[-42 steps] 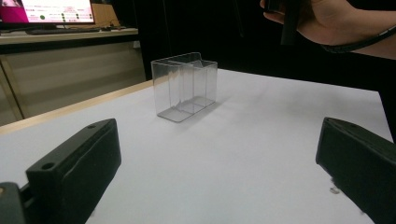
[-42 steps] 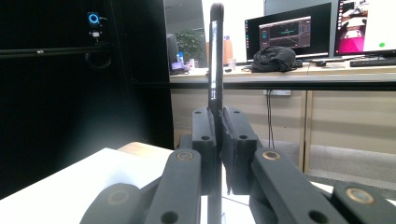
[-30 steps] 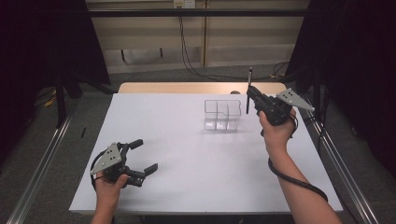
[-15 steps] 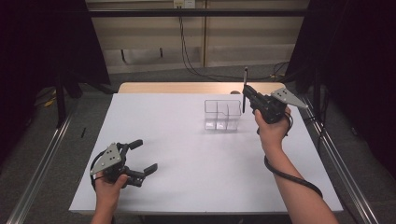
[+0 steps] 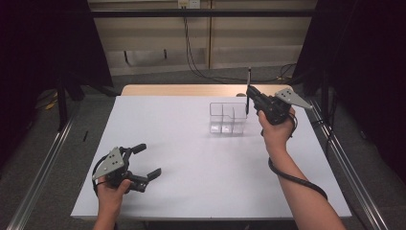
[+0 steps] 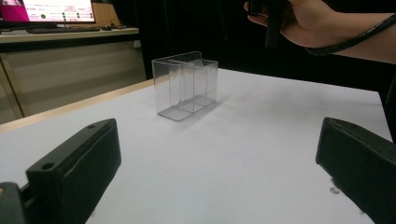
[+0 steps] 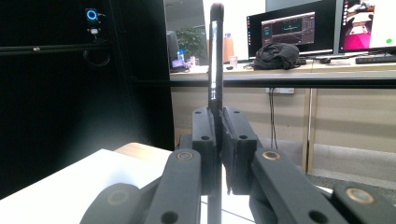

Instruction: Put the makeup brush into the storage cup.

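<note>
Over on the far right of the white table point(image 5: 201, 158), the right gripper point(image 5: 251, 98) is held up in the air with its jaws pinched tight on a thin black pen point(image 5: 248, 91). The pen stands pretty much upright, poking well above the jaws, and its lower end hangs just beside the right edge of the clear box point(image 5: 227, 118). From the right gripper view you can see the pen point(image 7: 215, 60) squeezed right between the two black pads, running straight up past them, with a bit of it also dropping below the pads. Can't tell from any shot whether the tip is over a compartment or just outside the wall.

The clear box sits on the far half of the table, a bit right of the middle. It's see-through plastic with dividers inside, and in the left gripper view point(image 6: 186, 84) it looks like it has nothing in it.

The left gripper point(image 5: 148, 160) is down at the near left corner, well apart from the box, sitting low by the tabletop with its jaws spread wide and nothing between them. Its own view shows the two black pads point(image 6: 77, 168) far apart with bare table in the gap, and the person's right hand point(image 6: 299, 21) off in the distance above the box.
</note>
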Available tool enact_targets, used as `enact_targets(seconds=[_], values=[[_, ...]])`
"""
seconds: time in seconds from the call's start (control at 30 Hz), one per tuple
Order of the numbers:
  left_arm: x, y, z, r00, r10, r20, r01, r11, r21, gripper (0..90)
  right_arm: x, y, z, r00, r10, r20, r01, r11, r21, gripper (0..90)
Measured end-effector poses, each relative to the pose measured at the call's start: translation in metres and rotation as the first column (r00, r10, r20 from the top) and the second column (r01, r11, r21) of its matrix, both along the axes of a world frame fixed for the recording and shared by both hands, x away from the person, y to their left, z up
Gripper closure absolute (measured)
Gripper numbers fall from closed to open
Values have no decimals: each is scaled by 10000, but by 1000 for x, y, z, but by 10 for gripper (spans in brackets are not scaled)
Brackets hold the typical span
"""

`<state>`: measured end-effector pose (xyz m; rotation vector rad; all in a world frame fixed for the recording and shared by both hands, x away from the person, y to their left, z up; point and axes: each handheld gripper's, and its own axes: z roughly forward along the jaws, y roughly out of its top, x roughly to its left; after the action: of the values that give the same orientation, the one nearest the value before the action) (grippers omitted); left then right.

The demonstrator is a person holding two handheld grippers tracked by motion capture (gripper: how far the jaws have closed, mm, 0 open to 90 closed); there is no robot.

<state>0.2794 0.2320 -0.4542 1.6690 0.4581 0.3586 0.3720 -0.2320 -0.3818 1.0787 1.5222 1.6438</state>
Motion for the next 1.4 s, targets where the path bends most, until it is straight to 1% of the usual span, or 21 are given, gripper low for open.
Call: enact_targets(seconds=[0.23, 0.57, 0.77, 1.0, 1.27, 1.4], values=[[0, 0, 0, 10000, -6, -4, 6, 10000, -9, 0, 4, 4, -1, 10000, 24, -41, -24, 10000, -87, 844], [0, 1, 0, 10000, 19, 16, -19, 10000, -44, 0, 10, 11, -3, 10000, 55, -80, -56, 10000, -59, 844], [0, 1, 0, 10000, 5, 2, -5, 10000, -96, 0, 13, 13, -5, 9999, 45, -110, -45, 10000, -21, 844], [0, 1, 0, 10000, -5, 33, 5, 10000, -47, 0, 16, 14, -5, 9999, 27, -128, -28, 9999, -104, 844], [-1, 1, 1, 10000, 13, 14, -13, 10000, -26, 0, 18, 16, -6, 9999, 27, -134, -28, 10000, -62, 844], [-1, 1, 1, 10000, 34, 15, -33, 10000, -90, 0, 20, 17, -6, 9999, 29, -130, -30, 10000, -36, 844]])
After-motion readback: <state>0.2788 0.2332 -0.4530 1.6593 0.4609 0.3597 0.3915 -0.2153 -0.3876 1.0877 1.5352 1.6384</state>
